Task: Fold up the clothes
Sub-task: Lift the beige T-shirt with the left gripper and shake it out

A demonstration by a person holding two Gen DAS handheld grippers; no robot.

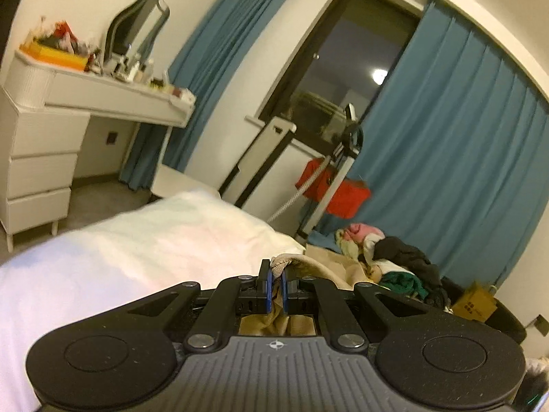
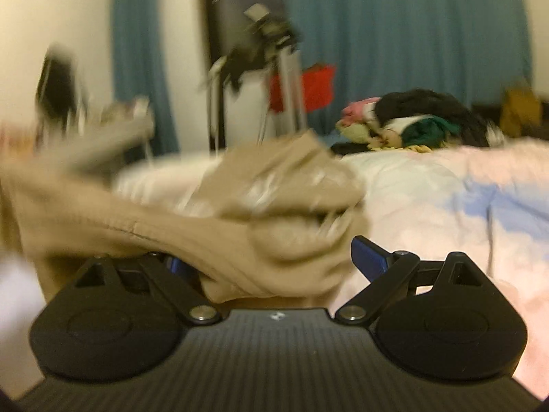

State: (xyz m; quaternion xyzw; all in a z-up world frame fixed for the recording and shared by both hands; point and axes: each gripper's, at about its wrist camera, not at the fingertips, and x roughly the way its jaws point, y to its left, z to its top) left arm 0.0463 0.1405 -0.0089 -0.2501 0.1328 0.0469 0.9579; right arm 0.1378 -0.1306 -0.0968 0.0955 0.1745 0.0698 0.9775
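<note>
A beige ribbed garment (image 2: 240, 213) stretches across the right wrist view, blurred by motion, bunched over the white bed (image 2: 446, 206). My right gripper (image 2: 274, 261) is open, its blue pads (image 2: 369, 257) wide apart. The bunched cloth lies between them, and the right pad stands clear of it. In the left wrist view my left gripper (image 1: 276, 288) is shut on a fold of the same beige garment (image 1: 322, 267), which hangs below the fingers and trails off to the right.
A pile of mixed clothes (image 1: 394, 261) (image 2: 411, 120) lies at the bed's far side. Beyond stand a metal stand with a red bag (image 1: 336, 189), blue curtains (image 1: 446, 137), a white dresser (image 1: 41, 144) at the left and a cardboard box (image 1: 475, 300).
</note>
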